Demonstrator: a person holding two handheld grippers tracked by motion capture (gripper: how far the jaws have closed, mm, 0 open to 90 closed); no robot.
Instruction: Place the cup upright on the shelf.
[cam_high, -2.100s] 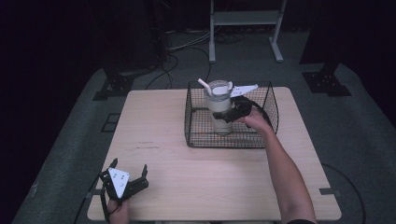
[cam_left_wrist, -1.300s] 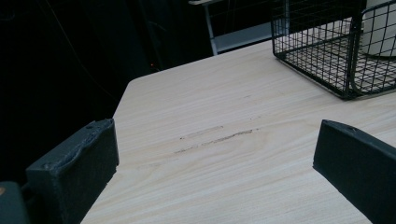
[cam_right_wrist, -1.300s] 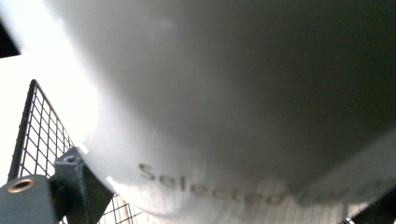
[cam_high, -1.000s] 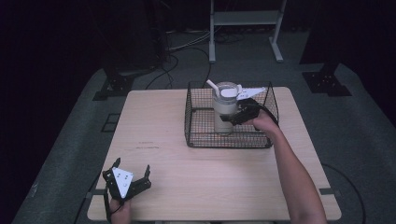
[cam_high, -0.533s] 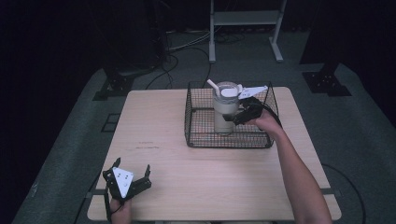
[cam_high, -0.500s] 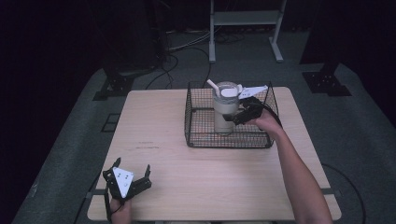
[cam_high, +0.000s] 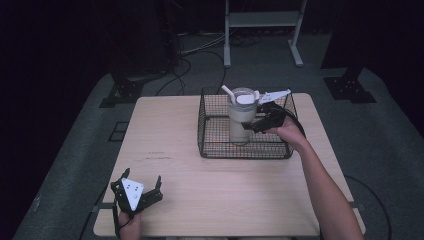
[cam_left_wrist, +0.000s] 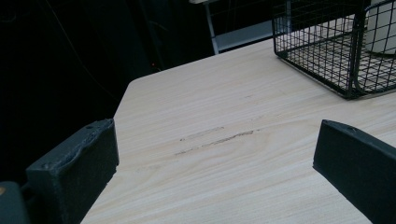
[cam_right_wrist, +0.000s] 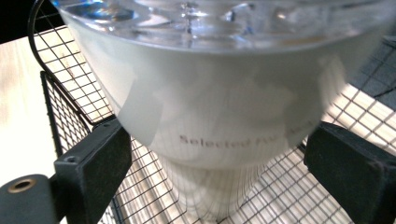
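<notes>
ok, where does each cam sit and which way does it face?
High view: above the person's side, facing forward and down on the table; both forearms and the left gripper and right gripper show.
Left gripper view: rides the left gripper, looks low across the table between its open jaws.
Right gripper view: rides the right gripper, faces the cup, jaws either side.
Shared: all three show the wire basket holding the cup.
</notes>
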